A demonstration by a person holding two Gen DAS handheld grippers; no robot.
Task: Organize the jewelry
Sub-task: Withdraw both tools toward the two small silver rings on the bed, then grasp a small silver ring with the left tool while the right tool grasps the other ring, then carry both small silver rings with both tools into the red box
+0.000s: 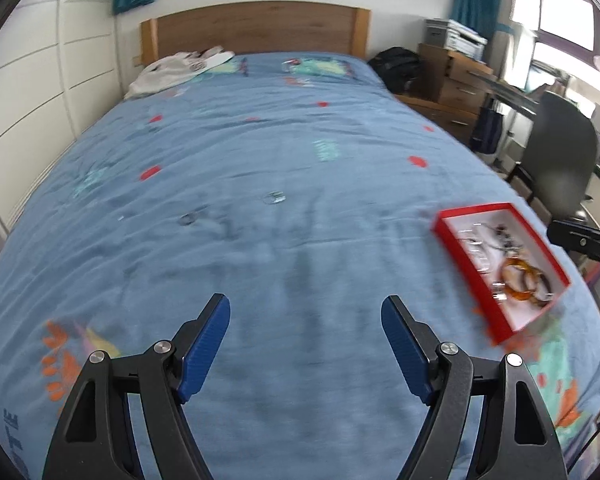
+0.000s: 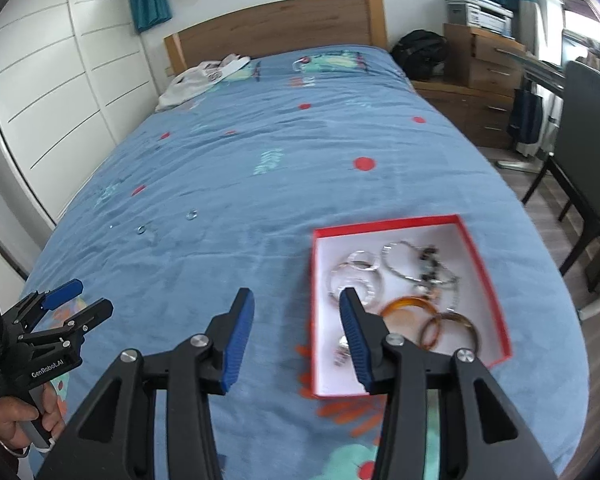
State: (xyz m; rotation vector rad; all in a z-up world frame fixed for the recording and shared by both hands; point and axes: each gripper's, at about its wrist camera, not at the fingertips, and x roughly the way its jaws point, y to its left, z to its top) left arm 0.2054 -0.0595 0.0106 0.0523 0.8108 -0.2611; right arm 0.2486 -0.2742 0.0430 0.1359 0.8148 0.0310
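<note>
Your left gripper (image 1: 306,316) is spread wide with nothing in it, hovering over the blue bedspread (image 1: 260,140), and your right gripper (image 2: 296,312) is released too, empty, sitting right at the left edge of the red box (image 2: 384,224). The box already has the amber bangles (image 2: 448,328), clear bangles (image 2: 356,276) and a beaded chain (image 2: 432,268) inside. Two small rings (image 1: 274,197) (image 1: 188,218) lie loose on the bedspread, well apart from it.
</note>
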